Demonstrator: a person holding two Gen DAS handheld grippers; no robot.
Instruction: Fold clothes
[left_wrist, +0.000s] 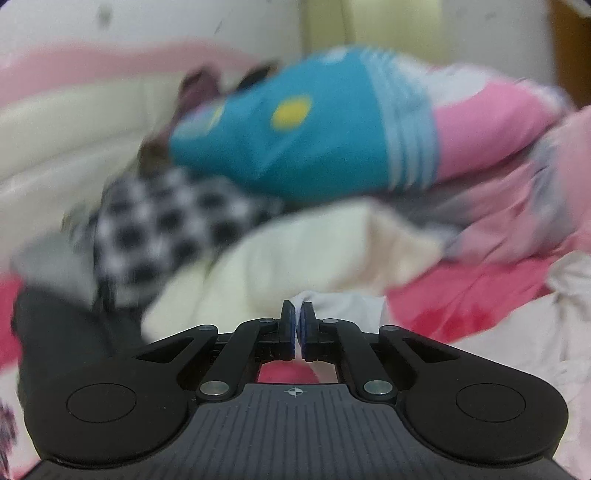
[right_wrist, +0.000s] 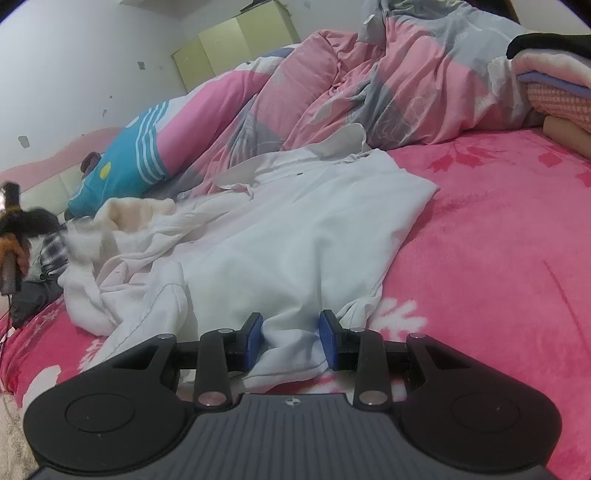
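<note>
A bed covered by a bright pink floral blanket (right_wrist: 498, 236) carries everything here. The white garment (right_wrist: 295, 236) lies spread and rumpled across the middle of the bed, its near hem reaching the bed's front edge. The right hand-held gripper (right_wrist: 291, 339) stands with its blue-padded jaws apart, a bunched fold of that hem lying between them; whether the pads touch the cloth is hard to tell. The left hand-held gripper (left_wrist: 298, 328) has its jaws drawn almost together with only a thin slit left, and a bit of white cloth (left_wrist: 343, 306) shows just beyond its tips; the blur hides whether anything is pinched.

Toward the far side of the bed a pink and grey quilt (right_wrist: 369, 96) is heaped up, with a blue striped pillow (right_wrist: 125, 155) leaning against it at the far left. Nearer, a cream fleece piece (right_wrist: 136, 214) lies beside the white garment, and a black-and-white checked cloth (left_wrist: 162, 225) sits by it at the left edge. Behind the bed rise a pale wall (right_wrist: 74, 66) with scuffed patches and a yellow-green wardrobe (right_wrist: 236, 44). Folded textiles (right_wrist: 554, 81) are stacked at the far right corner.
</note>
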